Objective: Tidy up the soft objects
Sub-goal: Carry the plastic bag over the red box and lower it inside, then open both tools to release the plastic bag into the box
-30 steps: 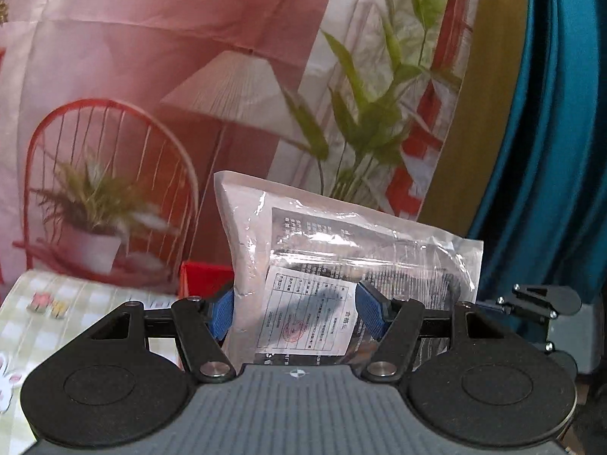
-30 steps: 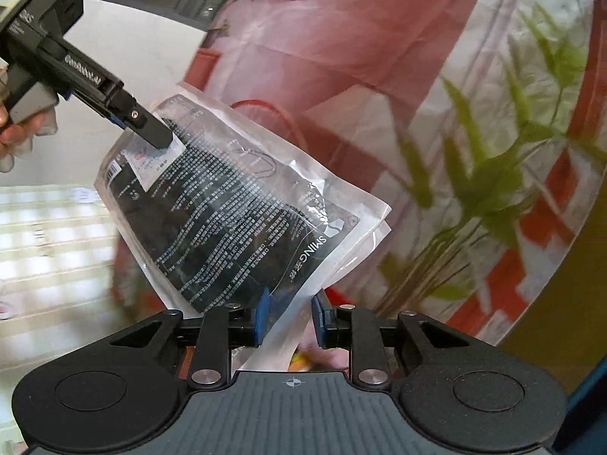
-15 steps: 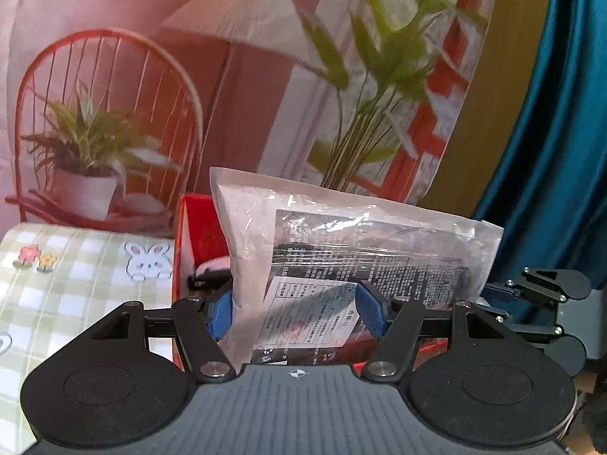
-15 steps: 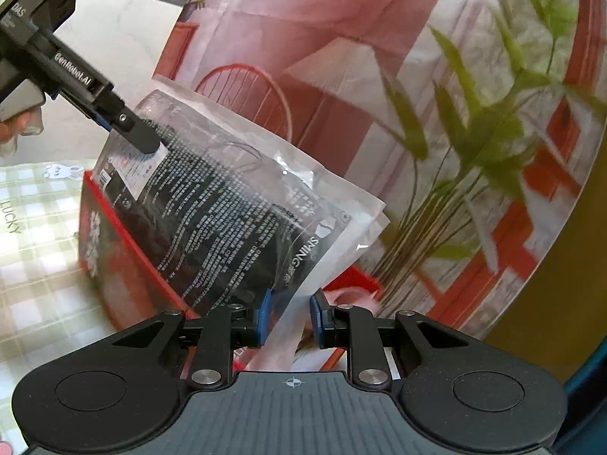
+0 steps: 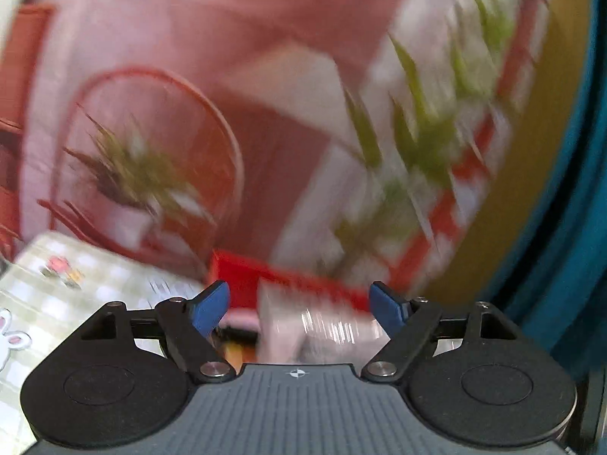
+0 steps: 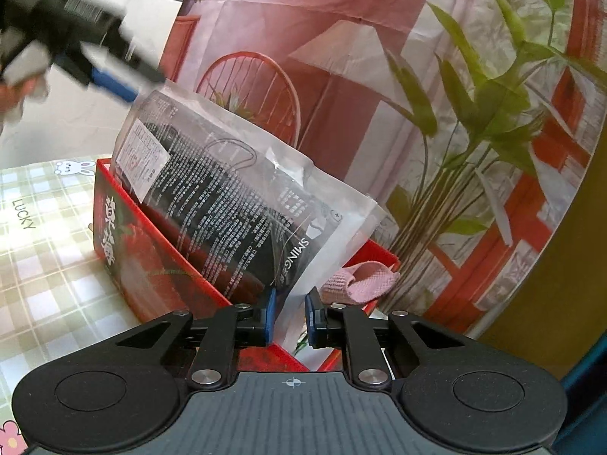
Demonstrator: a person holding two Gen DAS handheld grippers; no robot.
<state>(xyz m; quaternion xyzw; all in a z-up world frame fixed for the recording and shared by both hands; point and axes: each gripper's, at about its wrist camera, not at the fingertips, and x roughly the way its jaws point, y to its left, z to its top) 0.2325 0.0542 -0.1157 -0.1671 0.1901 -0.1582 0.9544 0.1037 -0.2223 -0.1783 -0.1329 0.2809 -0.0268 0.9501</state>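
A clear plastic packet (image 6: pixel 235 204) with a dark printed insert stands tilted in the red strawberry-print box (image 6: pixel 125 242). Its lower corner lies between the blue pads of my right gripper (image 6: pixel 290 314), whose jaws are closing on it. My left gripper (image 6: pixel 140 83) is a blur just above the packet's top corner and no longer touches it. In the left wrist view the left gripper (image 5: pixel 299 303) is opening, with nothing between its pads; the packet (image 5: pixel 322 326) is a white smear below it in the box (image 5: pixel 242 273). A pink knitted cloth (image 6: pixel 364 278) lies inside the box.
The box sits on a checkered tablecloth (image 6: pixel 45 265) printed with rabbits. A backdrop (image 6: pixel 341 76) printed with a chair, a lamp and plants hangs close behind. A teal curtain (image 5: pixel 569 227) is at the right. A person's hand (image 6: pixel 15 94) holds the left gripper.
The packet came down from the air into the red box. My left gripper let go of its top corner and drew away, while the right pads came closer together on the lower corner.
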